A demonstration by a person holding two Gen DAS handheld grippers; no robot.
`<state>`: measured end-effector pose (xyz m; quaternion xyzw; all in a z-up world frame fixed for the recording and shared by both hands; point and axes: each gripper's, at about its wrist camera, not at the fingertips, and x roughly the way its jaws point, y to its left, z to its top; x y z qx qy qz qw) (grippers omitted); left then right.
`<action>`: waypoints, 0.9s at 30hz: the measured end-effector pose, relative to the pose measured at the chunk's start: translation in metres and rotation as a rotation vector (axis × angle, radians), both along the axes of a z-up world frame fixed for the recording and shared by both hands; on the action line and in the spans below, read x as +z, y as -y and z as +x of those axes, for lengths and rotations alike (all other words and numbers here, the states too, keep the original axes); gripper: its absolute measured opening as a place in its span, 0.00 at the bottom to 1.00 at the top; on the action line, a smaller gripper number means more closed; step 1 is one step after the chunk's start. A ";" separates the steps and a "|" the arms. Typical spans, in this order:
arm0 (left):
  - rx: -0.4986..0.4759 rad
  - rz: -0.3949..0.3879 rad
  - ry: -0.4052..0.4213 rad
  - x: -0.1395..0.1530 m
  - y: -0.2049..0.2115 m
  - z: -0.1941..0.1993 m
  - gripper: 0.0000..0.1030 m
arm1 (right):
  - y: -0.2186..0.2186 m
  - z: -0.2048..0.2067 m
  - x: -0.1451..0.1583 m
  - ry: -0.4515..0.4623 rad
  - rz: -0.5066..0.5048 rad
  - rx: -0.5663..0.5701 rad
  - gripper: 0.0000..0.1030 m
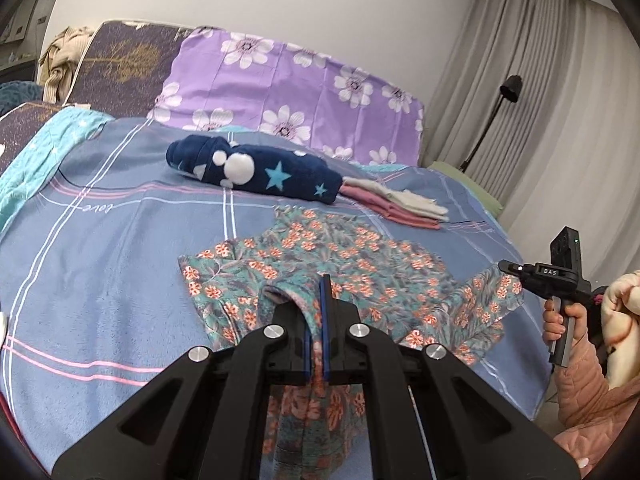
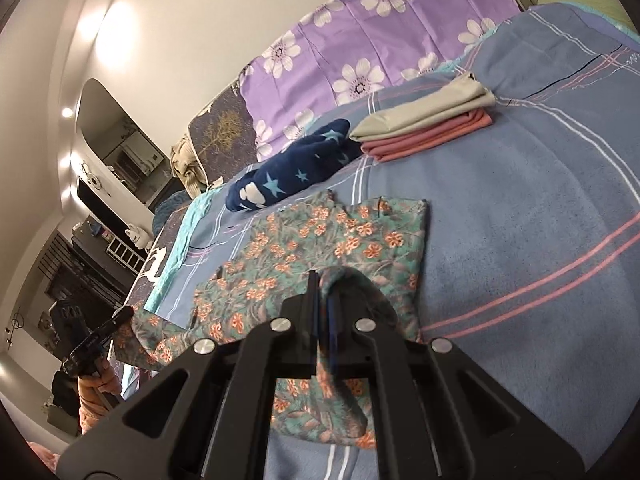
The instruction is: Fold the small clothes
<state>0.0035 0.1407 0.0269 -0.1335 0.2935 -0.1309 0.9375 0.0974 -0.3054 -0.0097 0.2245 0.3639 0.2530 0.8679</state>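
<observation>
A teal garment with orange flowers (image 1: 360, 248) lies spread on the blue striped bed cover (image 1: 120, 272). My left gripper (image 1: 323, 280) is shut on a raised fold at the garment's near edge, and cloth hangs down between its blue pads. Further right, the right gripper (image 1: 505, 266) pinches the garment's other near corner, with a hand on its grip. In the right wrist view the right gripper (image 2: 318, 277) is shut on a lifted fold of the floral garment (image 2: 320, 232). The left gripper (image 2: 125, 314) shows far left, holding a corner of the same garment.
A rolled navy fleece with stars (image 1: 256, 172) lies beyond the garment. A folded pink and beige stack (image 1: 396, 204) sits to its right. A purple flowered pillow (image 1: 288, 88) leans at the back. A black floor lamp (image 1: 508, 92) and curtains stand on the right.
</observation>
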 end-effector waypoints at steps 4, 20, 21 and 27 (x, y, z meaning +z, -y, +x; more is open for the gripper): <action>0.037 0.020 -0.091 -0.031 -0.007 0.023 0.04 | -0.012 0.019 -0.026 -0.056 -0.095 0.003 0.08; 0.106 0.016 -0.250 -0.093 -0.020 0.048 0.07 | 0.010 0.103 -0.045 -0.167 -0.163 -0.064 0.43; 0.107 0.017 -0.251 -0.093 -0.019 0.049 0.07 | 0.005 0.115 -0.049 -0.179 -0.175 -0.064 0.43; 0.110 0.025 -0.255 -0.093 -0.017 0.049 0.08 | -0.016 0.145 -0.062 -0.237 -0.156 0.016 0.45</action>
